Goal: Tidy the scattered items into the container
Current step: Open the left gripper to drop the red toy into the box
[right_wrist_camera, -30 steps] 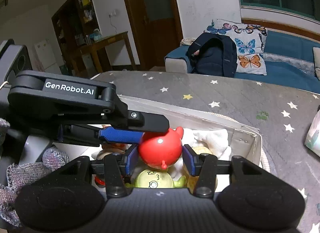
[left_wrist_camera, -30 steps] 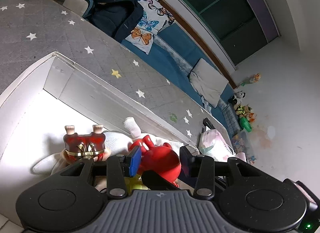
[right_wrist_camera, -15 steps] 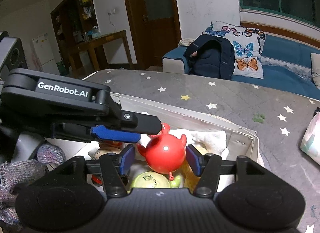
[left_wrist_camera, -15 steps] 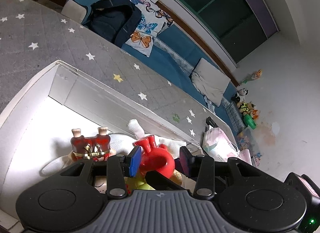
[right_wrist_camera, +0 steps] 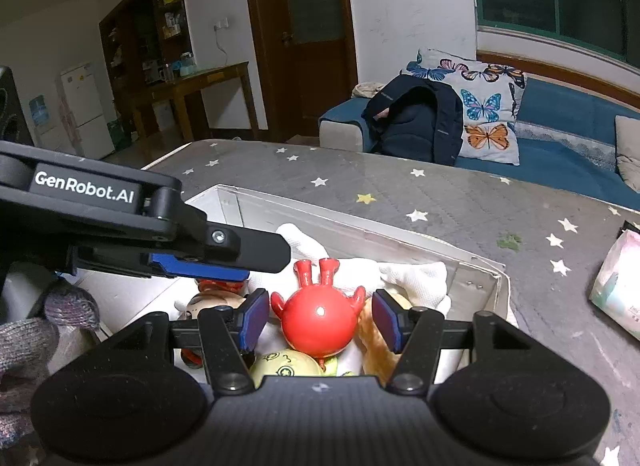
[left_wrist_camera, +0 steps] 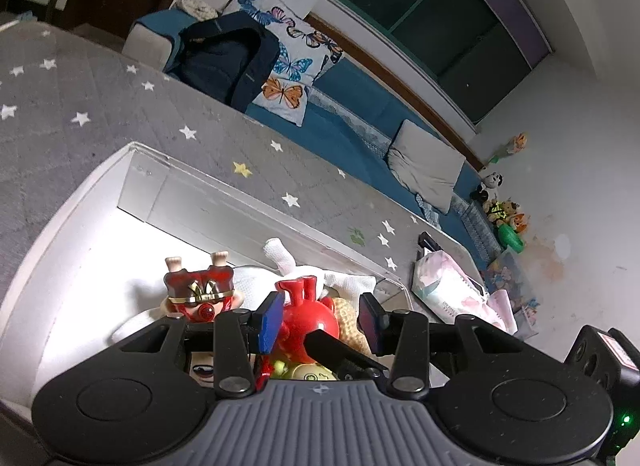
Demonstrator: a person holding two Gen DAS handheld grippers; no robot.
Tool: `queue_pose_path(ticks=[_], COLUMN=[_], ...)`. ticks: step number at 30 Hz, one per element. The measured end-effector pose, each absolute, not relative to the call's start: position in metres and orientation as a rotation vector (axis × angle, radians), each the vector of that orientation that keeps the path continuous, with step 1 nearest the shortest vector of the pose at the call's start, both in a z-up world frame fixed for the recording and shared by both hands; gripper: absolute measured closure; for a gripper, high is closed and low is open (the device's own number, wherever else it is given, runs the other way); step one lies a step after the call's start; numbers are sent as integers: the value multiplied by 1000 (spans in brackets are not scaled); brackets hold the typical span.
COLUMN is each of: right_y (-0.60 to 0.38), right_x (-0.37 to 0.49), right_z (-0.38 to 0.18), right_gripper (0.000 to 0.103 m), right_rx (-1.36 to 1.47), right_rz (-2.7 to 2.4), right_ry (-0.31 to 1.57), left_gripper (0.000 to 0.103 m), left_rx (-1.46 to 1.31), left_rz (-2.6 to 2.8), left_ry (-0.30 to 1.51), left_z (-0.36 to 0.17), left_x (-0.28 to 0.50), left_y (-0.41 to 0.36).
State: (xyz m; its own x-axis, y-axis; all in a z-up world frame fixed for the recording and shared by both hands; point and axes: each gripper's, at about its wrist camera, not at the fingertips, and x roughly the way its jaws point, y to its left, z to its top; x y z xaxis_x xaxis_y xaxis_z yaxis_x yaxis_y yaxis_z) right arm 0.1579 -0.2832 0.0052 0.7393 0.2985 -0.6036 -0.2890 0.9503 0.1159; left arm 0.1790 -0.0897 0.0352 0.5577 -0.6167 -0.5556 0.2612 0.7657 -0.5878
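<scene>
Inside the white container (right_wrist_camera: 476, 266), on top of the other toys, lies the red round toy (right_wrist_camera: 320, 326), horns pointing at the far wall. Right gripper (right_wrist_camera: 320, 324) straddles it with blue pads parted and clear of both sides, so holds nothing. Left gripper (left_wrist_camera: 318, 322) hovers over the same pile, jaws spread, nothing held. Best done by lifting straight up and back, pads kept apart, to avoid nudging the toy off the pile. Beside it: a red figurine (left_wrist_camera: 198, 290), a white cloth (right_wrist_camera: 412, 278). Far wall close ahead; left finger crosses just above. Open room beyond on the starred grey cover (right_wrist_camera: 440, 193), where a pastel packet (right_wrist_camera: 618, 286) lies.
</scene>
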Motion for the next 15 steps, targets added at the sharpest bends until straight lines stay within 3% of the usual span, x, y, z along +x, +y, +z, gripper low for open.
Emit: queue_pose_path(ticks=[3,5,10,13,15], right_y=[-283,-282,-282,-283,-282], right_x=[153,147,131,120,111], right_z=[8,10,15,17,18], right_gripper=[44,38,37,29,28], right_rx=[10,4,12,19,16], right_rz=[322,317,312,309,305], right_ry=[659,650,629,615,606], left_gripper=[59,59,59,59,59], left_rx=[-439,-417,-349,-302,-279], left_rz=[-541,-537,-502,-480,-465], left_ry=[806,793,761,732,717], left_z=[41,44,51,56,59], left_x=[169,162,143,130,123], left_y=[-91,-91,-91,-91,-90])
